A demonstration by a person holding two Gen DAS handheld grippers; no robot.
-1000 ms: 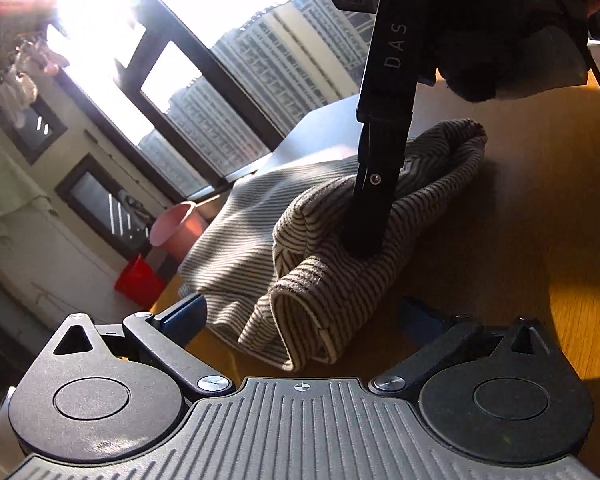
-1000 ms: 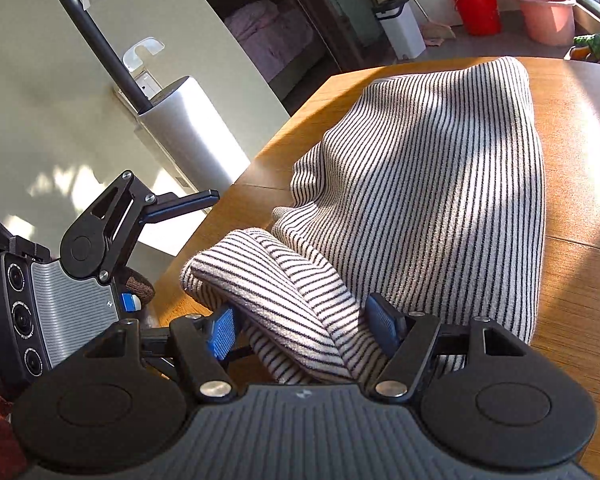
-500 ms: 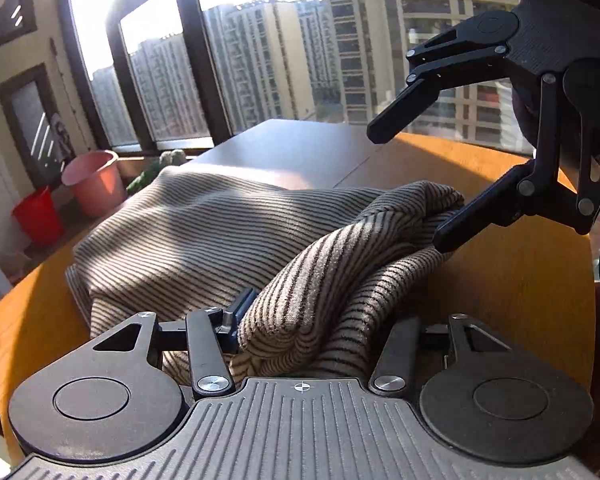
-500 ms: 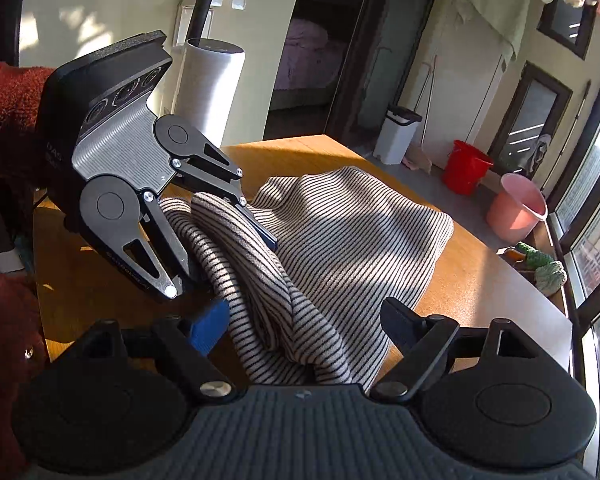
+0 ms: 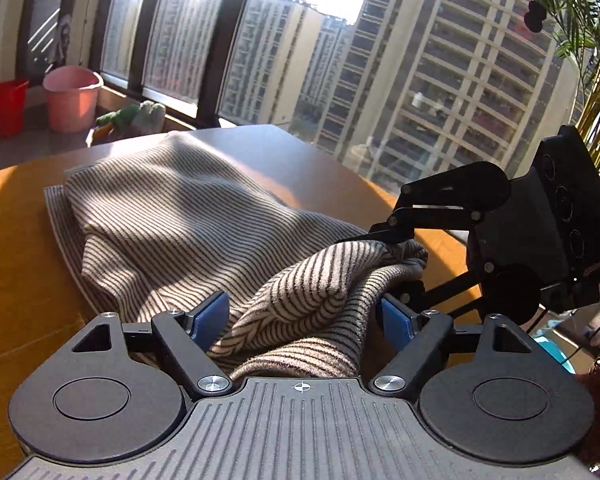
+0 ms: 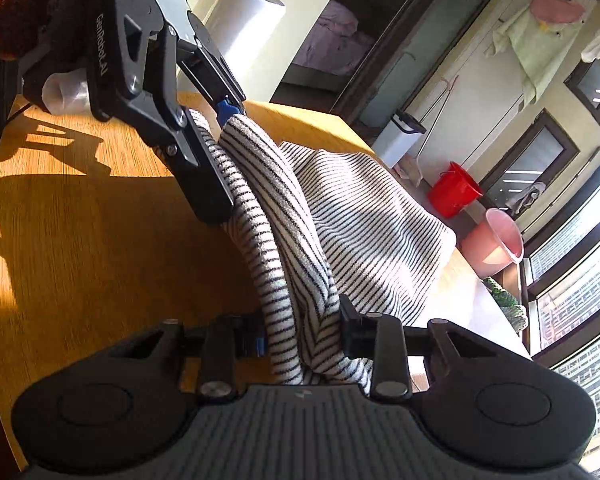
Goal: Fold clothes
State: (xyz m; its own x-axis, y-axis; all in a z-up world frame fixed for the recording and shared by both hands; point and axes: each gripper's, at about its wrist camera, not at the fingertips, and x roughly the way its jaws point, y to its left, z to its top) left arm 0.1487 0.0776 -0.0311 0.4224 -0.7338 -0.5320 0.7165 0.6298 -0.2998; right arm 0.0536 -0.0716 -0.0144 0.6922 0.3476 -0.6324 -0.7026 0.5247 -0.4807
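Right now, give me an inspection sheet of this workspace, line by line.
Surface: wooden table, sunlit with hard shadows.
Job's things: striped garment, far part lying flat, near edge bunched and lifted.
Clutter: nothing seen on the table besides the garment.
Grippers: left gripper has bunched fabric between its jaws, grip unclear; right gripper shut on the garment's rolled edge.
Cables: nothing seen clearly.
Surroundings: red bucket and pink bucket on the floor, white bin, windows onto high-rise blocks, hanging laundry.
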